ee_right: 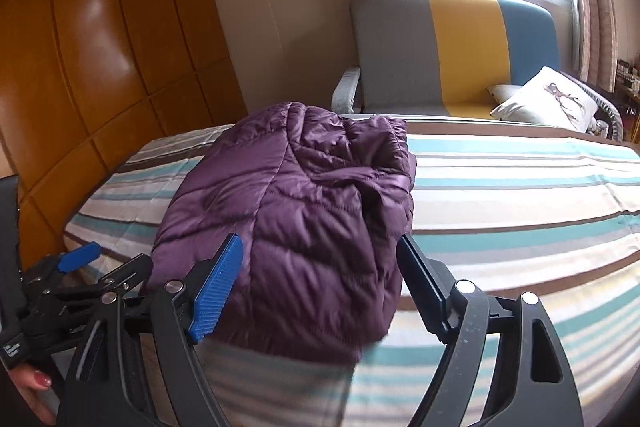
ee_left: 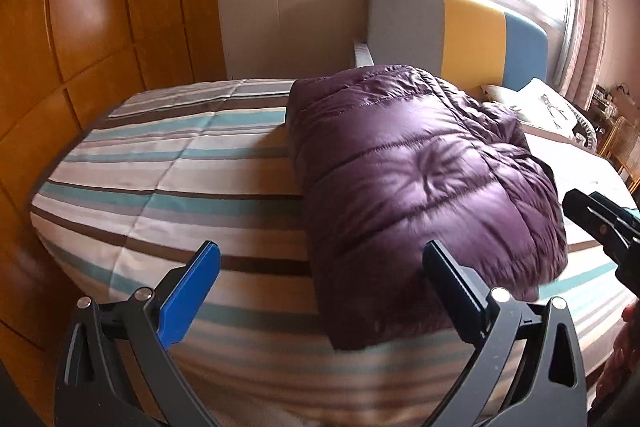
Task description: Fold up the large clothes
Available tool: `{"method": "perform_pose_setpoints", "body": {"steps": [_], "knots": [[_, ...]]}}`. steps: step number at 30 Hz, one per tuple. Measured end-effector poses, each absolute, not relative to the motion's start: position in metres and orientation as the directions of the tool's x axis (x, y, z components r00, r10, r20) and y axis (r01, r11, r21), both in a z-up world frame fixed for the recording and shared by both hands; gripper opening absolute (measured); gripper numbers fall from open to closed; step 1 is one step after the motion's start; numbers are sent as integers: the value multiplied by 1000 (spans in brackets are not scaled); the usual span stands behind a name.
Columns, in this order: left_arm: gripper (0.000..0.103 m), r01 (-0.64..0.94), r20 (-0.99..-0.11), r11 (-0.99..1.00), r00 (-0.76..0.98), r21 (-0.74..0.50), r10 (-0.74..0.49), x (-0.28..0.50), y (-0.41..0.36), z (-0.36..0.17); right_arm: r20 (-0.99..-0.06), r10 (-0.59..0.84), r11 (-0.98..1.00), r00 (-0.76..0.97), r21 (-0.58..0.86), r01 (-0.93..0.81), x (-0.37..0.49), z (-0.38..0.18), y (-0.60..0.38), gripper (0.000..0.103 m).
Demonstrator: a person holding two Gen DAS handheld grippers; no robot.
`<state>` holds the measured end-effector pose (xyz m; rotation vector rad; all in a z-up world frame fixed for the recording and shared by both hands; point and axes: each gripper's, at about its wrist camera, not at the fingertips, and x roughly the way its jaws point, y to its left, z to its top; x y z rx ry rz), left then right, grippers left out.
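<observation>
In the left wrist view, the purple quilted down jacket (ee_left: 420, 187) is seen already folded into a compact, puffy bundle on the striped cotton bedspread (ee_left: 160, 179), at one o'clock from the left gripper (ee_left: 320, 287), whose fingers are spread wide with nothing between them. In the right wrist view, the right gripper (ee_right: 320, 287) is held apart and empty too, the glossy, stitched bundle lying at twelve o'clock; little seems left undone.

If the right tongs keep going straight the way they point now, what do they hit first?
Most likely the folded purple jacket: it lies right ahead between the open right tongs, on the striped bedspread. Depth is hard to judge.
</observation>
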<state>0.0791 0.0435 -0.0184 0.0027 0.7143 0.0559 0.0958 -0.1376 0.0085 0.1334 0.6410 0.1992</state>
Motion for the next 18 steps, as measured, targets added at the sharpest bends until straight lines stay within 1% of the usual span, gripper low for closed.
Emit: {"method": "perform_pose_setpoints", "body": {"steps": [1,5,7,10,14,18], "knots": [[101,-51,-651,998,757,24,54,74,43,-17,-578,224,973,785,179,-146,90,9,-136,89],[101,-84,-632,996,771,28,83,52,44,-12,-572,196,980,797,144,-138,74,10,-132,94],[101,-102,-620,995,779,23,94,46,47,-9,-573,174,984,801,123,-126,66,9,-131,100],[101,-116,-612,993,785,16,101,38,51,-7,-576,161,987,802,111,-119,60,6,-132,100],[101,-113,-615,994,783,7,94,33,51,-7,-581,160,986,798,138,-97,51,1,-139,100],[101,-107,-608,994,788,22,98,27,47,-7,-585,145,988,798,133,-82,48,2,-141,100]]}}
